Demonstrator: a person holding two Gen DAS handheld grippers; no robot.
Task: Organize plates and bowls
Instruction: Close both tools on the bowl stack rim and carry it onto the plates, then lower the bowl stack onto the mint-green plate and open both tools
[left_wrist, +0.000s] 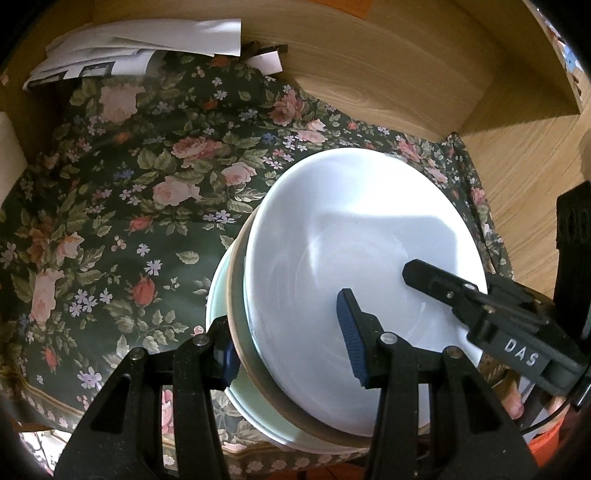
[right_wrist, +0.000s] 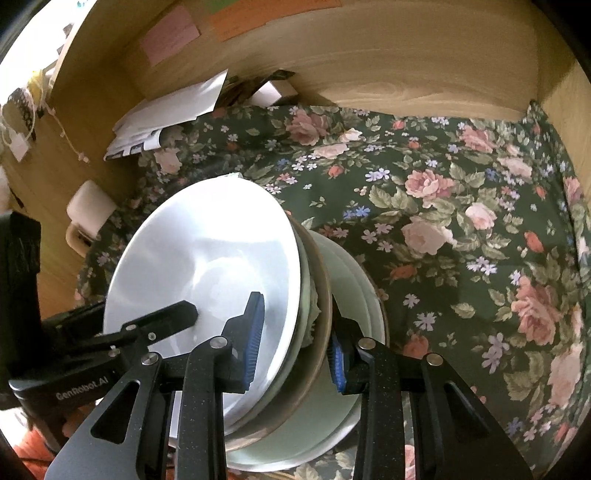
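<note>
A stack of dishes hangs tilted over a dark floral cloth (left_wrist: 122, 206): a white bowl (left_wrist: 362, 236) on top, a brown-rimmed plate (left_wrist: 236, 295) under it, and pale green dishes (left_wrist: 218, 291) at the bottom. My left gripper (left_wrist: 288, 347) is shut on the stack's near rim, one blue pad inside the white bowl and the other under the green dishes. My right gripper (right_wrist: 295, 350) is shut on the opposite rim of the stack (right_wrist: 207, 258) in the same way. Each gripper's upper finger (left_wrist: 436, 280) (right_wrist: 162, 317) shows in the other's view, lying across the bowl.
The cloth (right_wrist: 461, 221) covers the floor of a wooden compartment with a back wall (right_wrist: 388, 66) and side walls. Loose white papers (left_wrist: 140, 48) and a small box (right_wrist: 277, 88) lie at the back left. A white block (right_wrist: 88, 206) sits by the left wall.
</note>
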